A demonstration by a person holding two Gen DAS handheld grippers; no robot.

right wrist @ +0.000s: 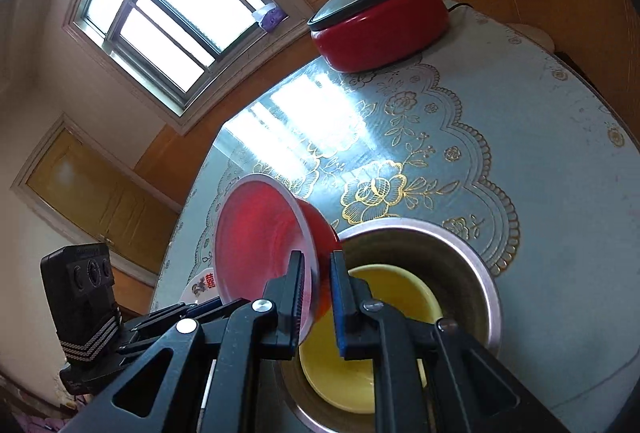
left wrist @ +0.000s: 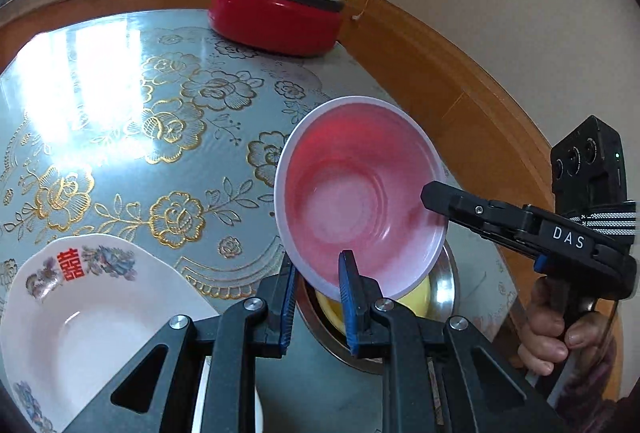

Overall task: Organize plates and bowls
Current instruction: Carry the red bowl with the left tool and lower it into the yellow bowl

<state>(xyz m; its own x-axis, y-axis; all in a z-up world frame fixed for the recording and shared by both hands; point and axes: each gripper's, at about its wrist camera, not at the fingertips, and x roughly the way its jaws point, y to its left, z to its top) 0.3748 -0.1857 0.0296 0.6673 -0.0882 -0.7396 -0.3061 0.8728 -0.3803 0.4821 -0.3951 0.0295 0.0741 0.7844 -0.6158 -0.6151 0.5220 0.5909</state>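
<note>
Presently both of your tongs are clenched on one red bowl [left wrist: 360,193]: the left tongs [left wrist: 318,273] pinch its lower rim, and the right tongs [right wrist: 316,273] pinch the rim further round. You hold the bowl clear of the worktop [left wrist: 120,113], tipped steeply with its mouth towards the left camera, just above a steel basin [right wrist: 460,253] near the near edge. A yellow bowl [right wrist: 360,373] lies inside that basin.

The red bowl looks like thin, glossy plastic, with a pale rim, stepped rings in its floor and light glowing through the wall. Judge it light, fairly stiff and slippery. The narrow rim is the only hold, so a tilted grip may let it swivel between the pads.

A white plate [left wrist: 100,333] with a red character and floral print, probably ceramic or melamine, sits at the near left corner. Take it by its broad rim and treat it as heavier and breakable. The worktop's cover is smooth, reflective and patterned with gold flowers.
</note>
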